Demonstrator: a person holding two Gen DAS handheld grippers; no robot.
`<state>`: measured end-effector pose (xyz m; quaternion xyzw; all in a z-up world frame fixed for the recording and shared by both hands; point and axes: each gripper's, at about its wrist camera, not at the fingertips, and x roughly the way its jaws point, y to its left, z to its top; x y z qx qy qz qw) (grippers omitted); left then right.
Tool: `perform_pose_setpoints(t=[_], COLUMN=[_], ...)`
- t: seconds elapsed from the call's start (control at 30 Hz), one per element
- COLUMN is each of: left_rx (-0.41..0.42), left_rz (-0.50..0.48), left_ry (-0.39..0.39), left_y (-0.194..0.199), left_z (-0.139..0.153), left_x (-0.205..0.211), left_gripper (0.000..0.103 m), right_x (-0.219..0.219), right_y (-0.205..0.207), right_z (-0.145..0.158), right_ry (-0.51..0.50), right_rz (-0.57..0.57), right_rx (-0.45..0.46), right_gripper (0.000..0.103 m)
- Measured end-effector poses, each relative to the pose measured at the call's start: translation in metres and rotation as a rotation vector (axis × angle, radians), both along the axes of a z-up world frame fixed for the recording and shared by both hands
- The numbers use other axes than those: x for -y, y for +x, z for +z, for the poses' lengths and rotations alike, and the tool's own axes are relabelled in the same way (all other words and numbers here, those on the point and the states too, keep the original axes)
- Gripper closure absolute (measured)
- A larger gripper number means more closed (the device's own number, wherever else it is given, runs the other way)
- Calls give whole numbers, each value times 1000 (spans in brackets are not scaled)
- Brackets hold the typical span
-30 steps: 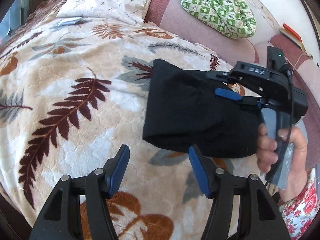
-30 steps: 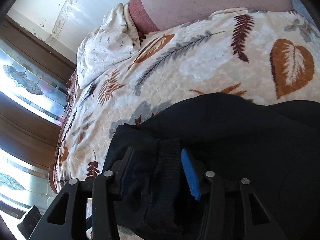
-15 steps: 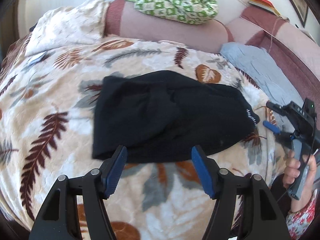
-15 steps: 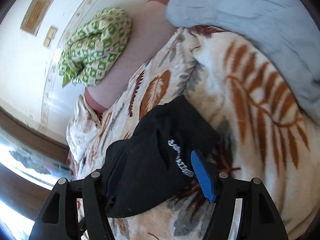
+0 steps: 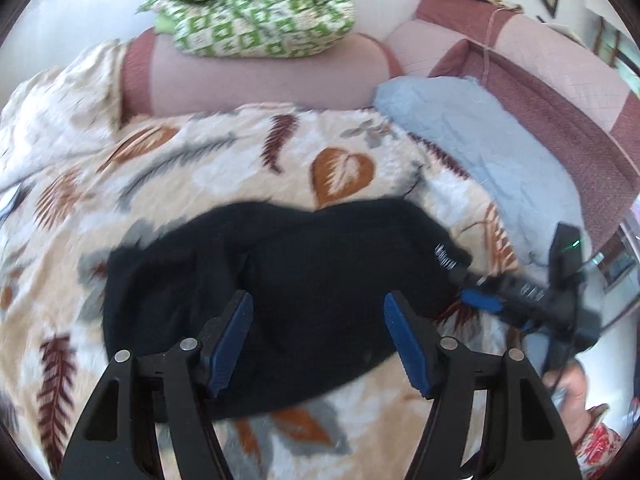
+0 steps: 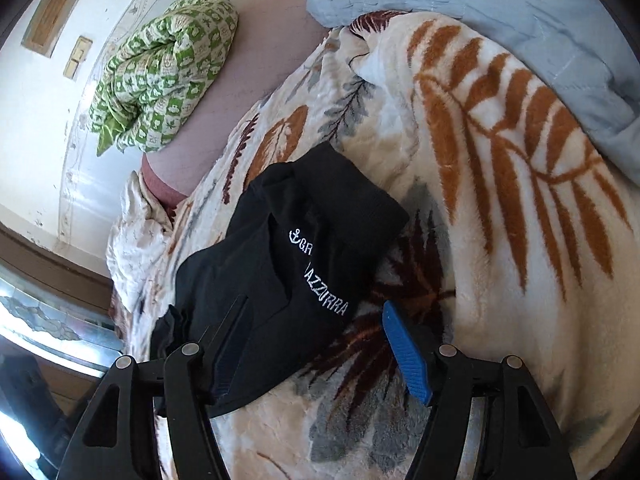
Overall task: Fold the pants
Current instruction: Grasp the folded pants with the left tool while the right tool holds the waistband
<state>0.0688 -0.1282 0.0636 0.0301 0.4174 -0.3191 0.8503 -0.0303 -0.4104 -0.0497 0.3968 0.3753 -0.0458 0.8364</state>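
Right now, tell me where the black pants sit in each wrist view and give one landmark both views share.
Left wrist view: the black pants lie across the lower middle on the leaf-print blanket, just beyond the gripper fingers.
Right wrist view: the black pants run diagonally left of centre, white lettering facing up.
Shared landmark: the green-and-white checked bundle, top centre in the left view, upper left in the right.

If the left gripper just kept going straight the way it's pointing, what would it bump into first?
Most likely the folded black pants lying on the leaf-patterned blanket. The left gripper points down at them with its jaws open and empty. Depth is hard to judge through this lens.
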Motion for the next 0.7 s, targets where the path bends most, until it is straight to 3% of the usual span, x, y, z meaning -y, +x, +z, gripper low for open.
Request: perform_pose_setpoints(t=[0.13,0.3,0.47,0.7], left_rx=[0,-58,-127,-142], left_rz=[-73,-173,-321,-500], left_ry=[17,73,122,298], left_y=[45,86,99,96], left_z=[10,-6,-36,-80], left_x=[44,118,196,270], left_gripper=[35,35,35,35], right_x=[-2,7,11,8], right_y=[15,22,26,24], right_z=[-8,-11,-13,-13], right_ry=[-61,7,44,16], right_rz=[35,18,24,50], right_rx=[-29,21,32,32], right_gripper=[30,30,30,30])
